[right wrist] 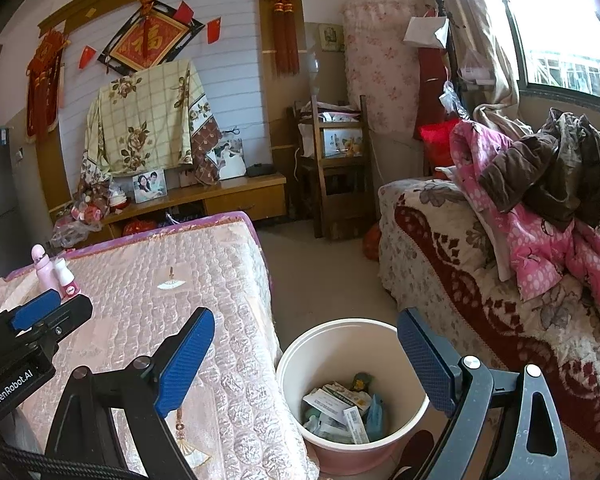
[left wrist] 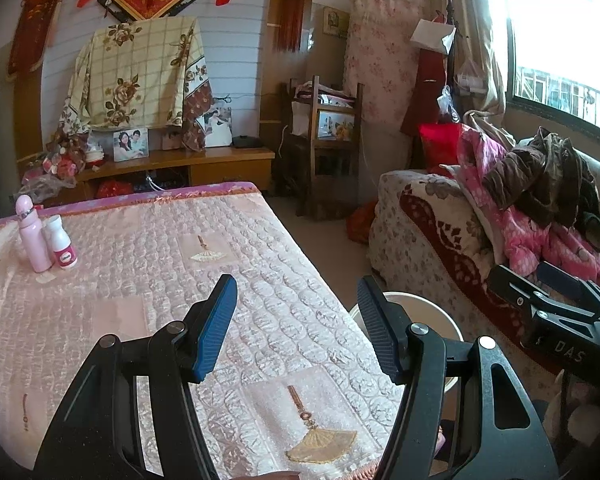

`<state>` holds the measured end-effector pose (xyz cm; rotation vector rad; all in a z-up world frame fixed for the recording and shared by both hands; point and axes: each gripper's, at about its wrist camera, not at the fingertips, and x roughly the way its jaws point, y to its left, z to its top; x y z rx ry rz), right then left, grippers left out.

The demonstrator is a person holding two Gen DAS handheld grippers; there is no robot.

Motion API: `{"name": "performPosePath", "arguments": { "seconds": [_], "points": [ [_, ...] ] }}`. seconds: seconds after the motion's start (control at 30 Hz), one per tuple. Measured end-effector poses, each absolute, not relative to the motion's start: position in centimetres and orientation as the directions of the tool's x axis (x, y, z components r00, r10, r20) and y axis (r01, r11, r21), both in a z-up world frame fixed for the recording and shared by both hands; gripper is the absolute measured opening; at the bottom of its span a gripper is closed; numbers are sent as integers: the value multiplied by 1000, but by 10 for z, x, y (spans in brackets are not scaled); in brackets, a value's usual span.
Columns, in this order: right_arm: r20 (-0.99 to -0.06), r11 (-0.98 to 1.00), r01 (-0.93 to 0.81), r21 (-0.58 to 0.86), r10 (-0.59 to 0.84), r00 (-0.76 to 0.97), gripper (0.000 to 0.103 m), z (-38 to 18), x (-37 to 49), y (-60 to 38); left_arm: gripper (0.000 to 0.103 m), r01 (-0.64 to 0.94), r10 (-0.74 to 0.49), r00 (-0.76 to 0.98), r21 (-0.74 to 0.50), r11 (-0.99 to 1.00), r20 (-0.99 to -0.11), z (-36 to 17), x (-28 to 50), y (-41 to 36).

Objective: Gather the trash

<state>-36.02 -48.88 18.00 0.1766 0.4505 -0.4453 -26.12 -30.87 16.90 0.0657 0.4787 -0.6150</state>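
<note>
Right wrist view: the right tool (right wrist: 304, 364) is held agape and empty above the bin (right wrist: 296, 356), trash (right wrist: 340, 408) already inside at six o'clock. Left tool (left wrist: 296, 328), apart too, is best swept over the bed (left wrist: 140, 240) for leftovers.

A pink quilted bed cover (left wrist: 148, 280) fills the lower left, with a pink bottle (left wrist: 32, 236) and a smaller white bottle (left wrist: 62, 246) standing touching near its far left corner. Beyond the bed cover's far edge a wooden cabinet (left wrist: 204, 164) carries a framed photo (left wrist: 130, 144). To the bed cover's right, across the floor, a floral sofa (right wrist: 460, 264) holds a pink jacket (right wrist: 540, 248).
</note>
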Motion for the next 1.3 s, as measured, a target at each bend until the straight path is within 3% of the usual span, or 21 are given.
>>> {"name": "performPosePath", "arguments": {
  "seconds": [1.3],
  "points": [
    [-483, 890, 452, 67, -367, 795, 92, 168, -355, -494, 61, 572, -541, 701, -86, 816, -465, 163, -259, -312]
  ]
}}
